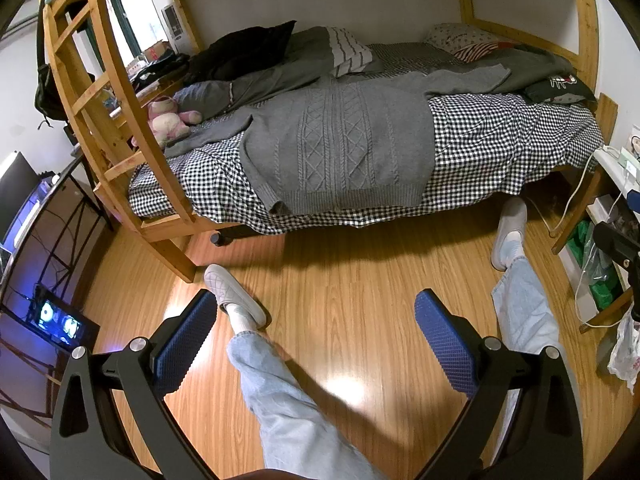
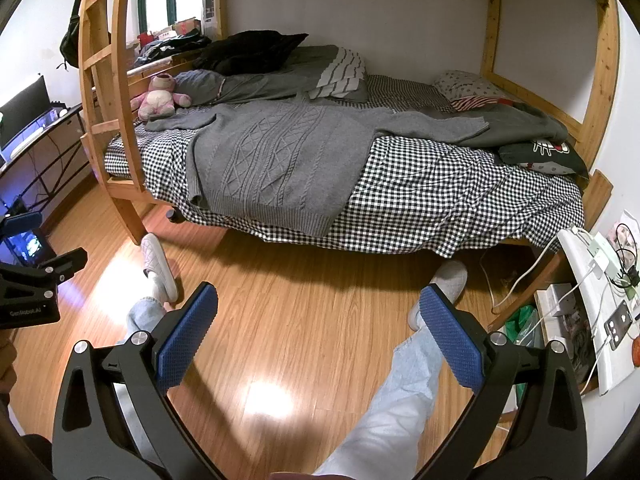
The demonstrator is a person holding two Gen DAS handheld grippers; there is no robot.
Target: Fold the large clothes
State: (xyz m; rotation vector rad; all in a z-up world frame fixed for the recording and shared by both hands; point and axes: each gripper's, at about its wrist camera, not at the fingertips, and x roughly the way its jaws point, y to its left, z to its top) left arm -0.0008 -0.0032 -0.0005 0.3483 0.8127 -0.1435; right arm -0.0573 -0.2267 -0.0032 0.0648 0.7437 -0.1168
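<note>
A: We start at our left tool (image 1: pixel 316 312): its blue textured pads (image 1: pixel 186 344) stand wide apart with nothing between them, only the wooden plank floor (image 1: pixel 352 280) and our pale-jeaned legs below. Our right tool (image 2: pixel 320 308) is the same, spread wide and empty, held well back from the bed.

B: And the garment?

A: The large grey cable-knit sweater (image 1: pixel 340 148) lies spread front-up on the black-and-white checked bedsheet (image 1: pixel 512 148), hem hanging a little over the near edge of the mattress, one sleeve out toward the pink plush toy (image 1: pixel 170 118), the other toward the speckled pillow (image 1: pixel 452 36).

B: So where do we judge we are?

A: At the very start, we think: the sweater is laid flat and no fold shows. The next move would call for us to bring both tools forward and down to the bed, then pinch a sleeve or a side edge to carry it across the body.

B: Anything we cannot make out?

A: The neckline runs into the grey blanket (image 1: pixel 280 68) behind, so we cannot tell where one ends. The hem's left corner curls under, and the wooden bunk ladder (image 1: pixel 120 92) stands beside the far sleeve's cuff
</note>
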